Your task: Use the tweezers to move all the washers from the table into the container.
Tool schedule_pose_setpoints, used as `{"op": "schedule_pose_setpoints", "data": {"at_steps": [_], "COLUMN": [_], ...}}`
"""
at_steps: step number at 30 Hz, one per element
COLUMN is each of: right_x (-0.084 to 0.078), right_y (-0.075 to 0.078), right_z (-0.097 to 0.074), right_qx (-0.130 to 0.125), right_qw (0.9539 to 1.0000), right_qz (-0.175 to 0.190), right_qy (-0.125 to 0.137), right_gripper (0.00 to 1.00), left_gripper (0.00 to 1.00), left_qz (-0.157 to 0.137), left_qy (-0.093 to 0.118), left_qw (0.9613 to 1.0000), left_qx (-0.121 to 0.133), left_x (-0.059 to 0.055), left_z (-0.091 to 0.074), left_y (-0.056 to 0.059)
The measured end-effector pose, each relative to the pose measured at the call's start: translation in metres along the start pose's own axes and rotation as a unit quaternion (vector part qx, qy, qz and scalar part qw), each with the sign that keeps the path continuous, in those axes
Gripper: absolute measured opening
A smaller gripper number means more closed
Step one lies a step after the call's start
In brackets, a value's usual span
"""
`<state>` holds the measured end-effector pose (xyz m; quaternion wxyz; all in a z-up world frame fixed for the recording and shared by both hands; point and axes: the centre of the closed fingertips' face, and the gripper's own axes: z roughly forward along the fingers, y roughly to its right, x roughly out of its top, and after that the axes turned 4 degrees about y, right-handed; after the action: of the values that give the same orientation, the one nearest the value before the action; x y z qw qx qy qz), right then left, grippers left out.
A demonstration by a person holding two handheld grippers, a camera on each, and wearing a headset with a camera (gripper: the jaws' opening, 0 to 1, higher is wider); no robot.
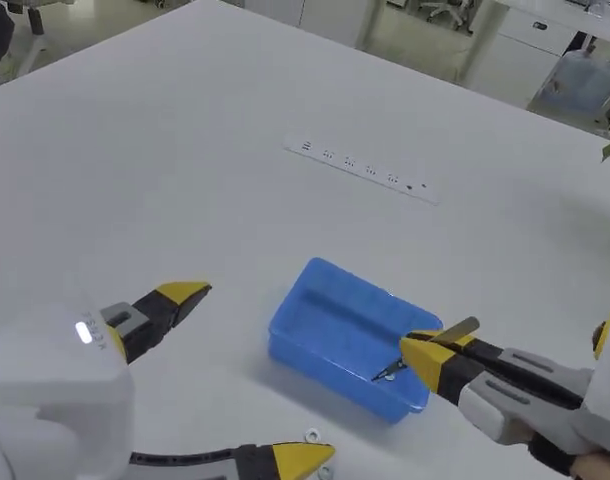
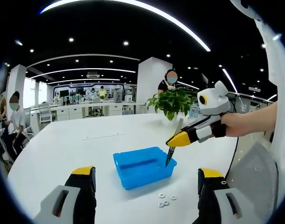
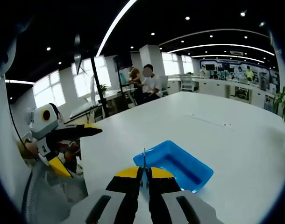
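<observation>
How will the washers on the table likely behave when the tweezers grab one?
The washers look tiny, thin and flat, so probably light and hard to get under. On the smooth white table they may slide rather than lift. The tweezers end in fine tips, so one could slip out.

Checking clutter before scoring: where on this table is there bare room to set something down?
Bare: the table between the container and the socket strip, and the whole far-left stretch. Crowded: in front of the container, around the washers and the left hand-held gripper.
</observation>
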<state>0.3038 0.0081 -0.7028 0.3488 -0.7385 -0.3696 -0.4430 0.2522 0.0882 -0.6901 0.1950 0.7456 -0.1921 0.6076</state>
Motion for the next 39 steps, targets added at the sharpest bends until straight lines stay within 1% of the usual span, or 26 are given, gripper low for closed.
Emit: {"op": "schedule_pose_setpoints", "data": {"at_steps": [4, 7, 11, 12, 13, 18, 25, 29, 30, 31, 32, 33, 35, 36, 37, 38, 39], "right_x": [-0.013, -0.027, -0.047, -0.055, -0.060, -0.071, -0.073, -0.079, -0.076, -0.078, -0.077, -0.078, -0.079, -0.080, -0.081, -0.082, -0.082], "right_y": [-0.011, -0.019, -0.023, -0.022, -0.021, -0.025, -0.029, -0.033, -0.034, -0.037, -0.038, -0.040, -0.044, -0.048, -0.052, -0.055, -0.059], "right_z": [0.003, 0.006, 0.012, 0.013, 0.014, 0.015, 0.016, 0.017, 0.018, 0.017, 0.018, 0.017, 0.017, 0.017, 0.017, 0.017, 0.017], "right_qx": [0.012, 0.020, 0.031, 0.029, 0.029, 0.034, 0.041, 0.045, 0.047, 0.050, 0.052, 0.055, 0.064, 0.070, 0.078, 0.084, 0.093], "right_qw": [0.9998, 0.9993, 0.9981, 0.9973, 0.9971, 0.9956, 0.9952, 0.9945, 0.9951, 0.9943, 0.9946, 0.9939, 0.9916, 0.9894, 0.9862, 0.9836, 0.9798], "right_qz": [0.013, 0.024, 0.036, 0.046, 0.045, 0.054, 0.044, 0.023, 0.019, 0.014, 0.006, -0.013, -0.047, -0.069, -0.094, -0.112, -0.137], "right_qy": [-0.009, -0.022, -0.040, -0.050, -0.055, -0.068, -0.077, -0.091, -0.085, -0.093, -0.090, -0.094, -0.102, -0.107, -0.112, -0.114, -0.112], "right_gripper": [0.03, 0.03, 0.03, 0.03, 0.03, 0.03, 0.03, 0.03, 0.03, 0.03, 0.03, 0.03, 0.03, 0.03, 0.03, 0.03, 0.03], "left_gripper": [0.92, 0.91, 0.91, 0.91, 0.91, 0.91, 0.90, 0.90, 0.90, 0.90, 0.90, 0.90, 0.90, 0.90, 0.90, 0.90, 0.90], "left_qz": [0.002, 0.004, 0.005, 0.006, 0.005, 0.006, 0.005, 0.006, 0.006, 0.007, 0.007, 0.006, 0.007, 0.007, 0.008, 0.009, 0.009], "left_qy": [-0.001, -0.004, -0.004, -0.005, -0.005, -0.006, -0.007, -0.009, -0.009, -0.009, -0.009, -0.009, -0.009, -0.009, -0.009, -0.010, -0.010], "left_qw": [1.0000, 1.0000, 1.0000, 1.0000, 1.0000, 1.0000, 1.0000, 0.9999, 0.9999, 0.9999, 0.9999, 0.9999, 0.9999, 0.9999, 0.9999, 0.9999, 0.9999], "left_qx": [-0.002, -0.002, -0.002, -0.002, -0.002, -0.002, -0.004, -0.005, -0.005, -0.004, -0.004, -0.004, -0.005, -0.005, -0.005, -0.005, -0.005], "left_x": [-0.001, -0.002, -0.001, -0.001, -0.002, -0.002, -0.002, -0.002, -0.002, -0.002, -0.002, -0.002, -0.002, -0.002, -0.002, -0.002, -0.002], "left_z": [0.000, 0.000, 0.000, 0.000, 0.000, 0.000, 0.001, 0.001, 0.001, 0.001, 0.000, 0.000, 0.000, 0.000, 0.001, 0.001, 0.001], "left_y": [0.001, 0.001, 0.001, 0.001, 0.002, 0.002, 0.002, 0.003, 0.003, 0.003, 0.003, 0.003, 0.003, 0.003, 0.003, 0.003, 0.003]}}
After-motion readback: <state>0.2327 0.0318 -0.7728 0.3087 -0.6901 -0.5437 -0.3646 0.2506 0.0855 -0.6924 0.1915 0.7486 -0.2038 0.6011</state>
